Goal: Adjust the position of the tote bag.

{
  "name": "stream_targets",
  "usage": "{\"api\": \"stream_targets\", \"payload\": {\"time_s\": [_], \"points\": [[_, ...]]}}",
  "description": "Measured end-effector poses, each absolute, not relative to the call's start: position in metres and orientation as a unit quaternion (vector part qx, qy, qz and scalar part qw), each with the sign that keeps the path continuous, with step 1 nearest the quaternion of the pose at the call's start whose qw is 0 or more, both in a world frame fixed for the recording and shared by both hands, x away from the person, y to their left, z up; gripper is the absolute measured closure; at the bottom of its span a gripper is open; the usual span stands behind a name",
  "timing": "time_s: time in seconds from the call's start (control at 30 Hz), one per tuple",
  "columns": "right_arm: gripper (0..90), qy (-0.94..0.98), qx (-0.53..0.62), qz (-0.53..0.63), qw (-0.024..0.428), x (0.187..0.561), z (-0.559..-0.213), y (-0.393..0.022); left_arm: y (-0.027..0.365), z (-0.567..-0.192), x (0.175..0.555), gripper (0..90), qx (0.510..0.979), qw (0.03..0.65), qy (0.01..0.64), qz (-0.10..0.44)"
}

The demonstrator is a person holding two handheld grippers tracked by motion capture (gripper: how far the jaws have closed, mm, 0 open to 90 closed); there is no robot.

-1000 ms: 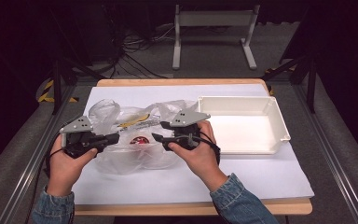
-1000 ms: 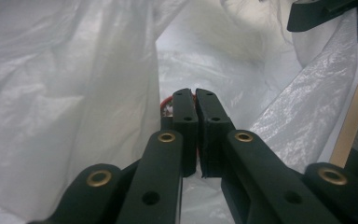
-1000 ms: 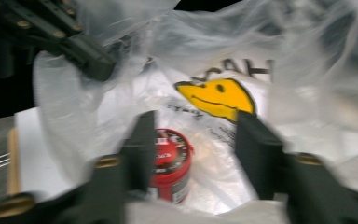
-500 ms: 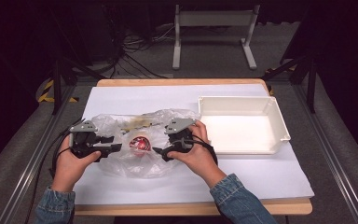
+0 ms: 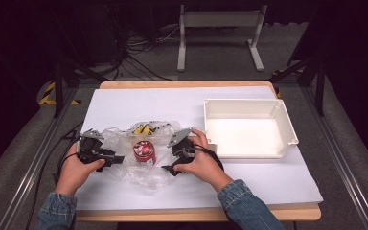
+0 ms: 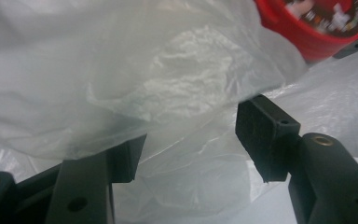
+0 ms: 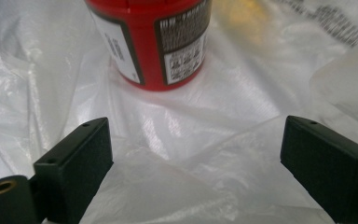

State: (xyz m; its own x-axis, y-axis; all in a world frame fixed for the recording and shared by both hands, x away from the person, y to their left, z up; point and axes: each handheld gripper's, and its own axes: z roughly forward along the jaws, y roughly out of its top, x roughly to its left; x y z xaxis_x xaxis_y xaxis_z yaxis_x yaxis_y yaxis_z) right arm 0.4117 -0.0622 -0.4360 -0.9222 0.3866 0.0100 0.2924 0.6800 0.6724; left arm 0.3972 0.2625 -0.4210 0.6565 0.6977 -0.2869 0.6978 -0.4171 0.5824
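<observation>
Red jar (image 5: pixel 144 152) stands on a crumpled plastic bag (image 5: pixel 146 175), between left gripper (image 5: pixel 109 160) and right gripper (image 5: pixel 171 160). Both sets of fingers have just been opening and gape over bag film, gripping nothing.

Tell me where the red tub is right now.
In the high view the red tub sits on the crumpled clear plastic bag, between the left gripper and right gripper, left of the white tray.
</observation>
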Motion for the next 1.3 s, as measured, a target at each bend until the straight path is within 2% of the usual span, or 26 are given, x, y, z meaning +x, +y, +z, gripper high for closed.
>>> {"api": "stream_targets", "payload": {"time_s": [0.2,0.27,0.33,0.6,0.7,0.87,0.9,1.1,1.3], "points": [[10.5,0.912,0.203,0.354,0.035,0.408,-0.440,-0.067,0.266,-0.427,0.396,42.5,0.847,0.325,0.420,-0.026],[17.0,0.911,0.197,0.362,0.034,0.406,-0.436,-0.069,0.265,-0.421,0.394,40.7,0.849,0.329,0.412,-0.021],[21.6,0.900,0.195,0.388,0.039,0.401,-0.425,-0.070,0.265,-0.417,0.391,42.8,0.849,0.336,0.408,-0.016],[27.6,0.867,0.174,0.462,0.069,0.383,-0.384,-0.067,0.261,-0.410,0.388,44.7,0.846,0.362,0.391,-0.022],[34.9,0.855,0.161,0.488,0.074,0.378,-0.370,-0.062,0.259,-0.409,0.387,44.9,0.846,0.366,0.388,-0.018],[63.1,0.848,0.145,0.500,0.096,0.380,-0.348,-0.052,0.259,-0.411,0.386,44.5,0.846,0.366,0.388,-0.019],[65.9,0.847,0.146,0.502,0.102,0.381,-0.346,-0.050,0.259,-0.411,0.386,44.5,0.847,0.365,0.387,-0.018],[73.6,0.825,0.165,0.521,0.142,0.398,-0.334,-0.039,0.257,-0.408,0.385,44.8,0.847,0.372,0.379,-0.016],[74.3,0.820,0.198,0.505,0.182,0.424,-0.346,-0.035,0.256,-0.407,0.384,44.0,0.847,0.383,0.368,-0.015]]}}
